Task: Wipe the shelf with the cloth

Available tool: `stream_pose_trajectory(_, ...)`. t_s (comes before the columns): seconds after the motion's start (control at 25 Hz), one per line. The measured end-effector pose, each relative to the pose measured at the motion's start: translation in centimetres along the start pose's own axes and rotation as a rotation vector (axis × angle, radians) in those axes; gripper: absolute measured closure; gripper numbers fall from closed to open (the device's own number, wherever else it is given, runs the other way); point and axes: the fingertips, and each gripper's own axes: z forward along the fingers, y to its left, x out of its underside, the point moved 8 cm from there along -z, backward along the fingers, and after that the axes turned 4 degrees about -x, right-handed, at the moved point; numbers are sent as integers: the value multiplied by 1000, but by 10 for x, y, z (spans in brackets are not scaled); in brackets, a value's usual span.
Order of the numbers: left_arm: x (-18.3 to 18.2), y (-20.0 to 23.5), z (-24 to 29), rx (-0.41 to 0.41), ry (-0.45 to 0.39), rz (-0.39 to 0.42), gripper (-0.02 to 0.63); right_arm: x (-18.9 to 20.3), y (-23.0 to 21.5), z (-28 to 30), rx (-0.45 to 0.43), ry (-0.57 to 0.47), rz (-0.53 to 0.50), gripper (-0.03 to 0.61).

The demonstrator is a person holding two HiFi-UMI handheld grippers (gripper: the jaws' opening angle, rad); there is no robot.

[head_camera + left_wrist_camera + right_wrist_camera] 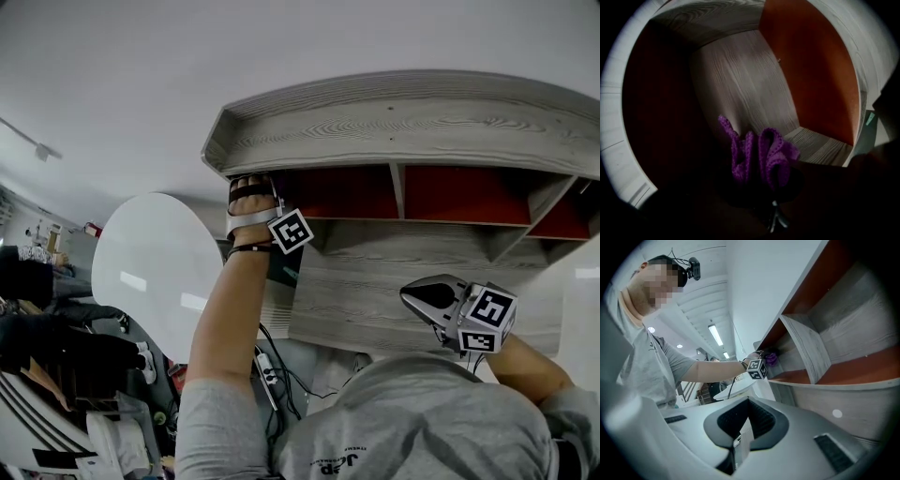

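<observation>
A grey wood-grain shelf unit (394, 127) with red back panels hangs overhead. My left gripper (249, 195) reaches up into its leftmost compartment, fingertips hidden inside. It is shut on a bunched purple cloth (760, 158), which stands up from the dark jaws in front of the compartment's wooden wall (740, 79) and orange panel (811, 70). In the right gripper view the same cloth (771, 358) shows at the compartment's mouth. My right gripper (414, 298) hangs low, below the shelf and close to my chest, jaws together and holding nothing (740, 446).
A white round tabletop (155, 267) lies lower left, with dark clutter (56, 347) beside it and cables (270, 375) trailing under the shelf. A vertical divider (808, 352) splits the compartments. More red-backed compartments (464, 194) run to the right.
</observation>
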Motion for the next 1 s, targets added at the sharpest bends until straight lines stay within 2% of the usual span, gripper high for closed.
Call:
stream_pose_trajectory(0.32,-21,-55,-14,381,24,100,538,1,-1,2,3,10,4,569)
stream_pose_trajectory(0.44,-24,-65,-18,537,3,56,540,1,-3,-1,12,8,5,569)
stream_pose_trajectory(0.56,-24,-60,-21,639,-18,-20,542,-1,-4,-1,17,5,-1,569)
stream_pose_trajectory(0.64,-17,-41,-26,605,-40,-129,543,-3,-3,-1,17,0,-7,569)
stream_pose_trajectory(0.8,25,21,-49,295,-60,-357,544,-7,-2,2,9,0,-16,569)
stream_pose_trajectory(0.88,41,41,-57,185,-59,-393,543,-8,0,5,8,3,-12,569)
stream_pose_trajectory(1.0,51,47,-54,74,-34,-328,543,-9,5,11,2,11,-11,569)
